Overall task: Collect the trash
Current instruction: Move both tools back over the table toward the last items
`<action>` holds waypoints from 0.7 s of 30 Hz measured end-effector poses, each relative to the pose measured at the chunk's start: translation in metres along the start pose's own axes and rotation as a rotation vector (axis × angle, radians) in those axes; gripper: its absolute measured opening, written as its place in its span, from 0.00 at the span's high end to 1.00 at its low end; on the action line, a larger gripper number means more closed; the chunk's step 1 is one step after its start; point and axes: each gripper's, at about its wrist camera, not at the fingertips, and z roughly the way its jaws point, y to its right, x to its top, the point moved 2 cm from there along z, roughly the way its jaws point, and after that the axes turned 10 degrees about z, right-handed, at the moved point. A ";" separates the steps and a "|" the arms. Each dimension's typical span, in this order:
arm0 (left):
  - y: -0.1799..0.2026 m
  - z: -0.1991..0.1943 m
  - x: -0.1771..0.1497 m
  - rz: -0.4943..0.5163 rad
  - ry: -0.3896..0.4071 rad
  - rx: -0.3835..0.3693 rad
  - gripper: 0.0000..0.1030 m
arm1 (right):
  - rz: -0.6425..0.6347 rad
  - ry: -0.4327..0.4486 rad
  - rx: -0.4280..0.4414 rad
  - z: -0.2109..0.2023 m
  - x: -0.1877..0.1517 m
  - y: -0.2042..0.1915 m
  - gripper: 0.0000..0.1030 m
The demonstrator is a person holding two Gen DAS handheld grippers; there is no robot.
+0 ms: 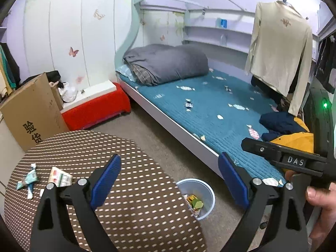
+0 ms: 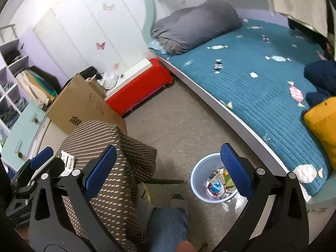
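A round table with a brown dotted cloth (image 1: 130, 168) carries trash: teal wrappers (image 1: 28, 178) and a small flattened carton (image 1: 59, 176), which also shows in the right wrist view (image 2: 67, 160). On the floor beside the table stands a pale blue bin (image 1: 209, 201) (image 2: 194, 187) with wrappers and packets inside. My left gripper (image 1: 170, 180) hangs open over the table's edge, nothing between its blue pads (image 1: 107, 180). My right gripper (image 2: 168, 172) is open too, held above the floor between table and bin, with nothing between its pads.
A bed with a teal quilt (image 1: 210, 109) runs along the right, with a grey duvet (image 1: 168, 63) and clothes on it. A cardboard box (image 2: 84, 105) and a red bench (image 2: 138, 88) stand behind the table. A person's knee in jeans (image 2: 168, 224) is below.
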 end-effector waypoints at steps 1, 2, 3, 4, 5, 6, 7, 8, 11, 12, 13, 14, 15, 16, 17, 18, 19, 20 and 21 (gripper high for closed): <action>-0.006 -0.007 -0.002 -0.001 0.010 0.007 0.11 | -0.010 0.001 0.002 -0.001 -0.001 -0.007 0.06; -0.010 -0.011 -0.004 -0.002 0.016 0.013 0.11 | -0.021 0.002 0.005 -0.003 -0.002 -0.014 0.06; -0.015 -0.016 -0.005 -0.002 0.022 0.021 0.11 | -0.035 0.005 0.009 -0.005 -0.004 -0.023 0.06; -0.023 -0.022 -0.008 -0.004 0.028 0.032 0.11 | -0.043 0.006 0.012 -0.006 -0.005 -0.029 0.06; -0.028 -0.026 -0.010 -0.007 0.032 0.039 0.11 | -0.053 0.004 0.017 -0.007 -0.006 -0.036 0.06; -0.035 -0.031 -0.013 -0.015 0.036 0.046 0.11 | -0.064 0.002 0.023 -0.007 -0.008 -0.045 0.06; -0.042 -0.036 -0.016 -0.025 0.040 0.053 0.11 | -0.075 0.001 0.029 -0.008 -0.010 -0.051 0.06; -0.049 -0.040 -0.019 -0.034 0.042 0.058 0.11 | -0.086 -0.001 0.034 -0.008 -0.012 -0.058 0.06; -0.069 -0.052 -0.029 -0.060 0.049 0.078 0.11 | -0.125 -0.011 0.052 -0.006 -0.020 -0.083 0.06; -0.075 -0.056 -0.032 -0.067 0.051 0.086 0.11 | -0.131 -0.013 0.056 -0.007 -0.022 -0.088 0.06; -0.082 -0.061 -0.036 -0.075 0.053 0.095 0.11 | -0.142 -0.019 0.063 -0.006 -0.026 -0.097 0.06; -0.087 -0.064 -0.039 -0.081 0.054 0.101 0.11 | -0.151 -0.023 0.067 -0.005 -0.029 -0.103 0.06; -0.093 -0.068 -0.043 -0.089 0.056 0.108 0.11 | -0.160 -0.028 0.071 -0.004 -0.031 -0.110 0.06; -0.101 -0.072 -0.048 -0.101 0.059 0.115 0.11 | -0.173 -0.035 0.076 -0.003 -0.035 -0.118 0.06; -0.106 -0.074 -0.052 -0.109 0.059 0.120 0.11 | -0.187 -0.044 0.080 0.000 -0.039 -0.127 0.06; -0.112 -0.077 -0.057 -0.120 0.058 0.128 0.11 | -0.194 -0.049 0.082 0.001 -0.042 -0.131 0.06; -0.119 -0.079 -0.061 -0.130 0.057 0.132 0.11 | -0.208 -0.059 0.085 0.005 -0.046 -0.139 0.06; -0.126 -0.081 -0.067 -0.141 0.054 0.138 0.11 | -0.218 -0.068 0.087 0.008 -0.049 -0.145 0.06; -0.133 -0.082 -0.072 -0.151 0.049 0.146 0.11 | -0.228 -0.078 0.089 0.011 -0.052 -0.150 0.06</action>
